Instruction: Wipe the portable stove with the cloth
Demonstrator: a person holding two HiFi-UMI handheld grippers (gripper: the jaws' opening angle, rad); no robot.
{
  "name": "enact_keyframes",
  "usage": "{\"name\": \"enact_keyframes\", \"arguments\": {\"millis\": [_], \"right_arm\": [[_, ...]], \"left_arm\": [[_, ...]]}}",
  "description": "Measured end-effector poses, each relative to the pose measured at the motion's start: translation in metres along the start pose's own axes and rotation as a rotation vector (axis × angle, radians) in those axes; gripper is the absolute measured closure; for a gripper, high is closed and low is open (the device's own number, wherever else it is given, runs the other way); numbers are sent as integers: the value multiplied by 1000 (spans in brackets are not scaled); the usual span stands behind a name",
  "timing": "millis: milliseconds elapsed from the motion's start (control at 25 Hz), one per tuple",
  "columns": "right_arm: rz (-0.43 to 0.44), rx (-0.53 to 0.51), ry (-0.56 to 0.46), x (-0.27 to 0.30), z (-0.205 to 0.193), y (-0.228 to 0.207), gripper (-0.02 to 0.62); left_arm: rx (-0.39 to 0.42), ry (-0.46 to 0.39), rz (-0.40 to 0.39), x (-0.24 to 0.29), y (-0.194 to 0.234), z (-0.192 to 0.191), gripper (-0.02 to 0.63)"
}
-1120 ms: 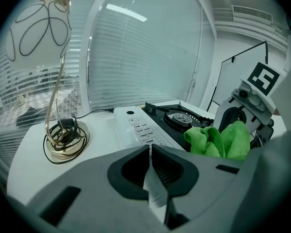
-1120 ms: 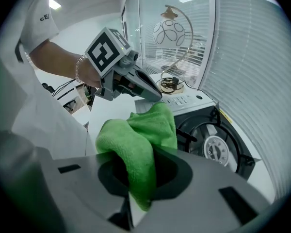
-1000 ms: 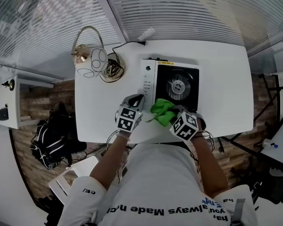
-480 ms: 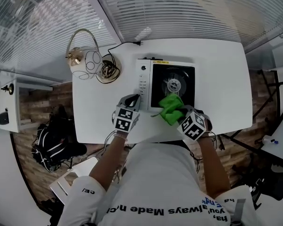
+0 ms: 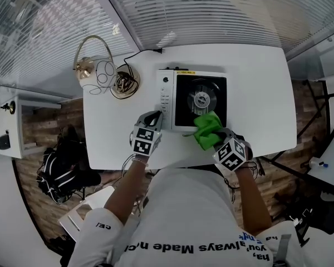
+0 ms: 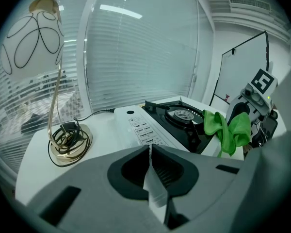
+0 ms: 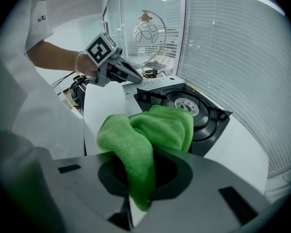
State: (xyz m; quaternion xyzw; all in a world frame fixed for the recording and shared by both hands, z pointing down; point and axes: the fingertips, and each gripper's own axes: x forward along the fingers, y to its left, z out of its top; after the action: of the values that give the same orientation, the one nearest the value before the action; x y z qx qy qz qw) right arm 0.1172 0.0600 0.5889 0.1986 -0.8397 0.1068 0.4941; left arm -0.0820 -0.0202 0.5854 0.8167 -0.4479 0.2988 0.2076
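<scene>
Head view: my left tongs (image 5: 155, 115) sit beside the portable stove (image 5: 183, 102) on the white tabletop (image 5: 256, 93). My right tongs (image 5: 214, 138) hold the green cloth (image 5: 207, 128) at its near edge. Left gripper view: jaws clenched together, nothing between. Right gripper view: jaws clamped on the cloth.

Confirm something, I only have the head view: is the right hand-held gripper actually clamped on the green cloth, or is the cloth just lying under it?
Observer: Clamped. The right gripper view shows the green cloth pinched between the jaws of the right hand-held gripper and bunching out ahead of them.
Operator: Left one holding anything?
Observer: No. In the left gripper view the left hand-held gripper has its jaws together with nothing between them, aimed at the portable stove.
Operator: Cloth flat on the stove?
Observer: No. The left gripper view shows it bunched up, with one fold drooping over the stove's edge.
</scene>
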Motion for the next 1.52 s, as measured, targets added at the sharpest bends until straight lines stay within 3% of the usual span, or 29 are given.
{"name": "enact_keyframes", "arguments": {"millis": [880, 1520], "right_arm": [[-75, 59, 188, -19, -99, -38, 555], [-71, -110, 339, 3, -119, -76, 555]], "left_arm": [[0, 3, -8, -1, 1, 0, 583], [-17, 4, -29, -1, 0, 1, 583]]}}
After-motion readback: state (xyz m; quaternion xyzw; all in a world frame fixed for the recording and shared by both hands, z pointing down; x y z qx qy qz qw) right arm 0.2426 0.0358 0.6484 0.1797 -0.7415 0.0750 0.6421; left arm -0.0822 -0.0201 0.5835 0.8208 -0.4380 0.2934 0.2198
